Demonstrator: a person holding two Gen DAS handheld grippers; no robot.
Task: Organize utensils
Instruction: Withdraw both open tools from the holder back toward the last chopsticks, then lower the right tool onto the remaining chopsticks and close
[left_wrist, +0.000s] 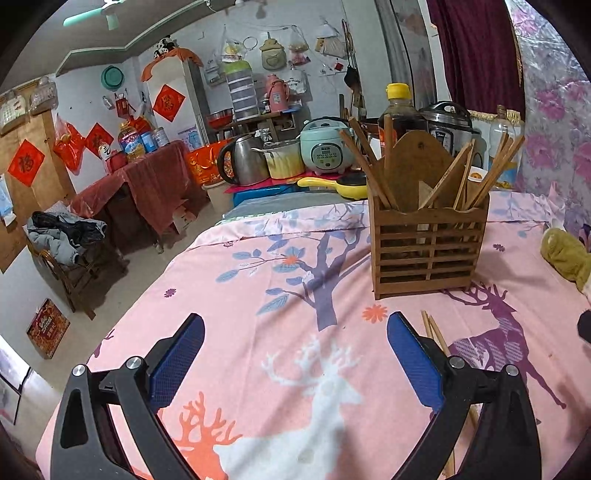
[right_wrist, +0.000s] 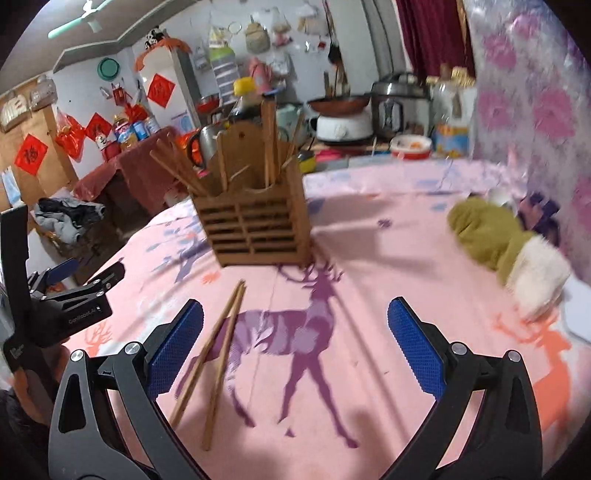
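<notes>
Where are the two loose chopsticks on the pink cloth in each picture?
Left wrist view: the loose chopsticks lie at lower right, partly hidden behind the left gripper's right finger.
Right wrist view: they lie at lower left, just inside the right gripper's left finger.
Shared landmark: the wooden utensil holder, beyond them.

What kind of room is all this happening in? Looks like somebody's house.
Most likely a lived-in home kitchen or dining room. A rice cooker, kettle and soy sauce bottle crowd the counter, and a wooden chopstick holder stands on a table with a pink deer-print cloth.
</notes>
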